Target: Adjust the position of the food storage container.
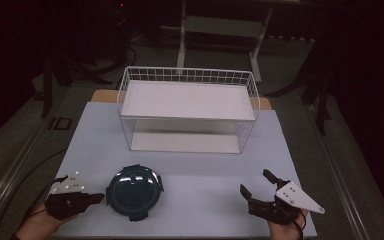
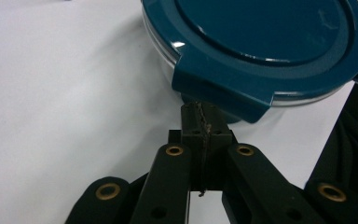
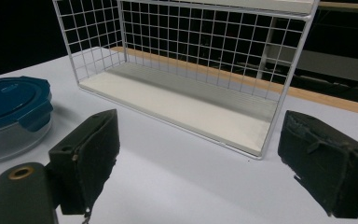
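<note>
A round clear container with a dark teal clip lid (image 1: 132,192) sits on the white table near its front left. In the left gripper view the lid (image 2: 261,42) looms close. My left gripper (image 1: 100,198) lies just left of it, jaws shut pad against pad with nothing between them. Its tip (image 2: 200,109) sits right under one of the lid's clip tabs (image 2: 223,91). My right gripper (image 1: 254,181) rests at the front right, open and empty. In the right gripper view the container (image 3: 9,100) is at far left, well apart from the spread right gripper (image 3: 200,163).
A white wire rack (image 1: 187,75) with an upper shelf and a lower white base stands at the table's middle back; its open front faces me, and its mesh wall (image 3: 279,93) is also seen from the right gripper. The bare tabletop (image 1: 205,165) lies between rack and grippers.
</note>
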